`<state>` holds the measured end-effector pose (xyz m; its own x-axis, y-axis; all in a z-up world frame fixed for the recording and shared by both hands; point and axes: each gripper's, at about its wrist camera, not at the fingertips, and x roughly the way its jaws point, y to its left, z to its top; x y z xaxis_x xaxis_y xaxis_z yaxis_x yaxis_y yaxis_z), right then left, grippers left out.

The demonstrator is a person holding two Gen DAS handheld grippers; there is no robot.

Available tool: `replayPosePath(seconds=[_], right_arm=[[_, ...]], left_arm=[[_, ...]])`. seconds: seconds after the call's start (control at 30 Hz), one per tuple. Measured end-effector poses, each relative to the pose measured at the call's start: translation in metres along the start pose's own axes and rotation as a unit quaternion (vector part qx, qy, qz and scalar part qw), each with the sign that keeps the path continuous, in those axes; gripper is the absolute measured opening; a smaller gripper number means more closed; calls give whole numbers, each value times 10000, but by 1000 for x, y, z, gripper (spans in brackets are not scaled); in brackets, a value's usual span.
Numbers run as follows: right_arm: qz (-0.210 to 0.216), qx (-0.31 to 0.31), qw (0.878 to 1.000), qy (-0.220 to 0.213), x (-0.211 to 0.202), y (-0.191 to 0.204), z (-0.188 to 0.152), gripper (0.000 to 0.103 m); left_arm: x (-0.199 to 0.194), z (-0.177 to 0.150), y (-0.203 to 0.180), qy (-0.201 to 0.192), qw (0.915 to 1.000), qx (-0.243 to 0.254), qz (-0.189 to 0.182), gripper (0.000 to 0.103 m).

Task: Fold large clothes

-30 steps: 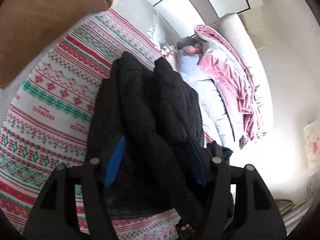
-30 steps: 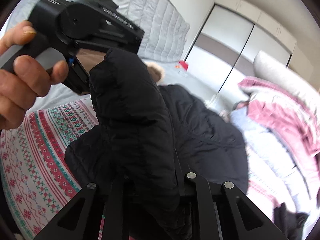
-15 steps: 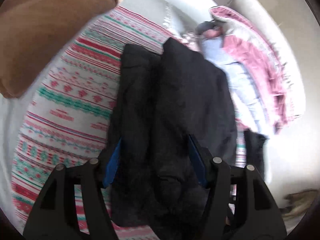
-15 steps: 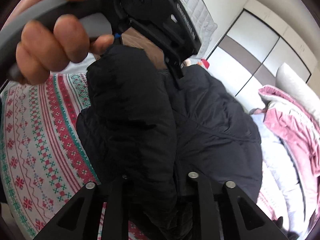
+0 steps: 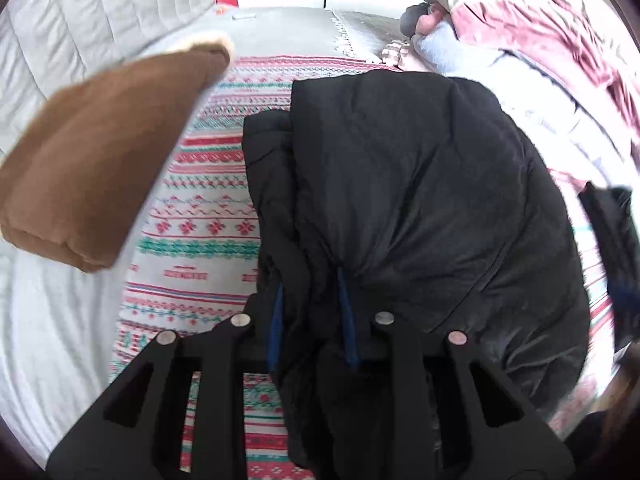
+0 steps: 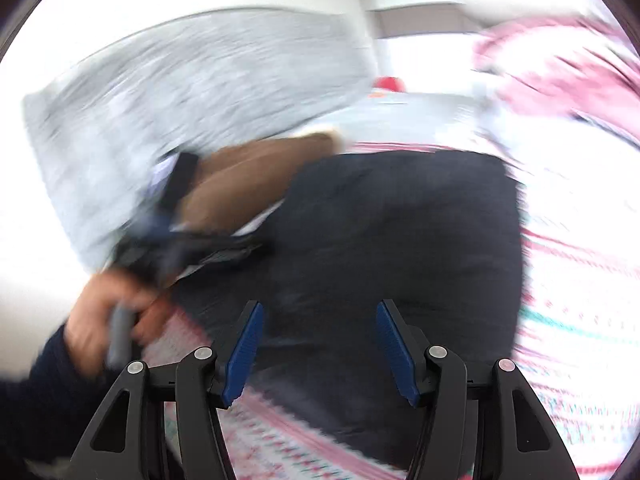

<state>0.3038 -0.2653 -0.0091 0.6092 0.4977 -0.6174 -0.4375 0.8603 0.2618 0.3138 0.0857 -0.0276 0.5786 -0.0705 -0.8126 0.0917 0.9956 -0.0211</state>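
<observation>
Now the black puffer jacket [image 5: 420, 208] lies folded over itself on the patterned blanket [image 5: 200, 208] spread across the bed, a brown folded garment [image 5: 92, 168] just beside it and a heap of pink and pale bedding [image 5: 540, 40] farther off. In the left wrist view the left tool [image 5: 312, 320] has its jaws closing on a bunched fold at the jacket's near edge, the blue pads pressed into the dark fabric. In the right wrist view, which is badly blurred, the right tool [image 6: 320, 344] hangs over the jacket with its jaws opening and nothing between the blue pads; it looks to have let go. A hand [image 6: 112, 320] gripping the other tool's handle shows at lower left there. The step in hand seems to be one of the later folds, with the body already doubled. Next, the left tool probably needs to carry its pinched edge across the bundle while the free tool finds a matching edge or steadies the pile, since puffy fabric tends to spring back open.
</observation>
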Motion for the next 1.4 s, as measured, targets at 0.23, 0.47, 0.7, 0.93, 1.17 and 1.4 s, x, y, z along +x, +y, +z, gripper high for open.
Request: replayPosePath(seconds=[0.23, 0.47, 0.7, 0.93, 1.17, 1.4], right_arm=[[-552, 496, 9951, 653, 41, -20, -13, 55], [-715, 411, 9924, 908, 70, -13, -26, 55], [-955, 328, 9899, 997, 82, -3, -32, 55], [-1207, 293, 9864, 1076, 94, 8, -32, 56], [-1375, 214, 9839, 1118, 106, 15, -31, 56], [-1636, 425, 9793, 1112, 107, 30, -29, 57]], left_arm=[[-1, -4, -6, -75, 9993, 230, 286, 27], [-2, -6, -5, -35, 9992, 226, 330, 30], [-30, 7, 18, -321, 9989, -335, 105, 31], [-52, 46, -6, -796, 9941, -14, -738, 39], [40, 50, -29, 124, 9991, 35, -402, 40], [49, 34, -21, -134, 9994, 115, 306, 45]])
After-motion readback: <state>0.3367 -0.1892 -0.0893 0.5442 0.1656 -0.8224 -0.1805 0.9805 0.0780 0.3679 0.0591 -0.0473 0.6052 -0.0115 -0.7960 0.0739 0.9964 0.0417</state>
